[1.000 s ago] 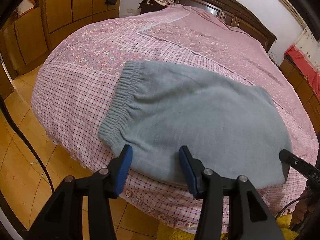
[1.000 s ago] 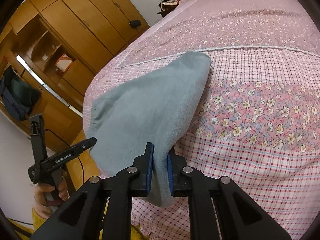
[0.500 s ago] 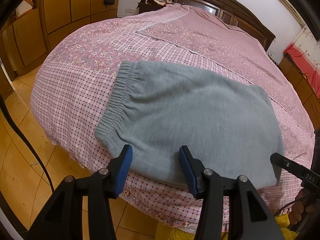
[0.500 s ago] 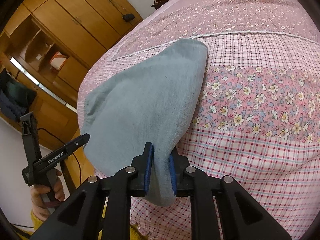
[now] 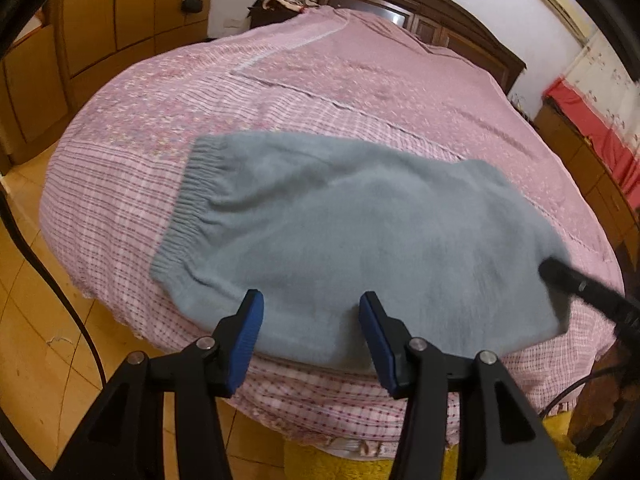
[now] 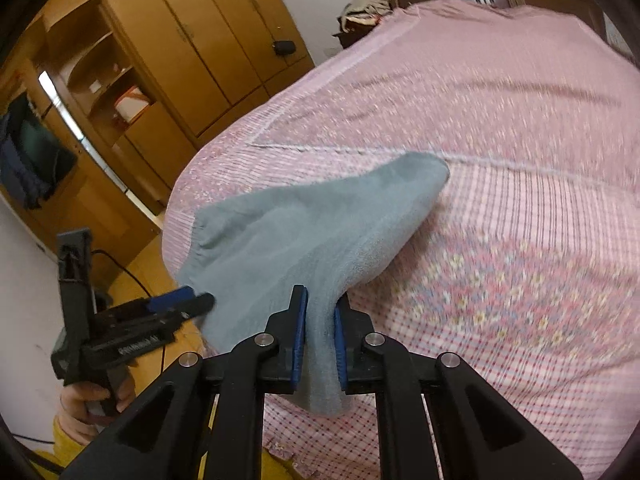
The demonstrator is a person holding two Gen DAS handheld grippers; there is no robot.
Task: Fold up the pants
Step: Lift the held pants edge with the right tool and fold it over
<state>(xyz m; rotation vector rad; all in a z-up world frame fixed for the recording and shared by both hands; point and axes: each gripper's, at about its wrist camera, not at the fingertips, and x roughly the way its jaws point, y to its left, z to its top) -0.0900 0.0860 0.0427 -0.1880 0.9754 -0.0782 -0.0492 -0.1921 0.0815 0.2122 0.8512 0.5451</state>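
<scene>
Bed [image 5: 360,92], pink patchwork coverlet of check and floral panels, filled most of both views; dark wooden headboard [image 5: 420,12] at the far end, wardrobe doors [image 5: 132,4] far left, tiled floor along the near edge.

Grey fleece pants [image 5: 360,240] lay on the near part of the bed, already folded into a short wide slab. Elastic waistband [image 5: 188,208] at the left, the opposite end toward the right, near long edge close to the bed's edge.

Left gripper [image 5: 310,336] hovered at the near edge of the pants with its blue pads spread wide; cloth showed between them, but nothing was clamped.

Right gripper [image 6: 320,336] was closed down tight on the near right corner of the pants, lifting it off the coverlet so that a flap hung below the pads [image 6: 299,336]. From the left wrist view only its black tip [image 5: 576,284] showed at the right end of the cloth.

Risks, as judged: a single-corner hold on thick, slippery fleece may let the stacked layers slide apart when the end is carried over, leaving a skewed fold. With the left side not pinned, the whole slab could drag toward the right, or off the near edge onto the floor. The frames were motion-blurred, so fine layer alignment could not be read.

Containers: open wardrobe shelves [image 6: 116,88] at far left held small items, too blurred to name.
</scene>
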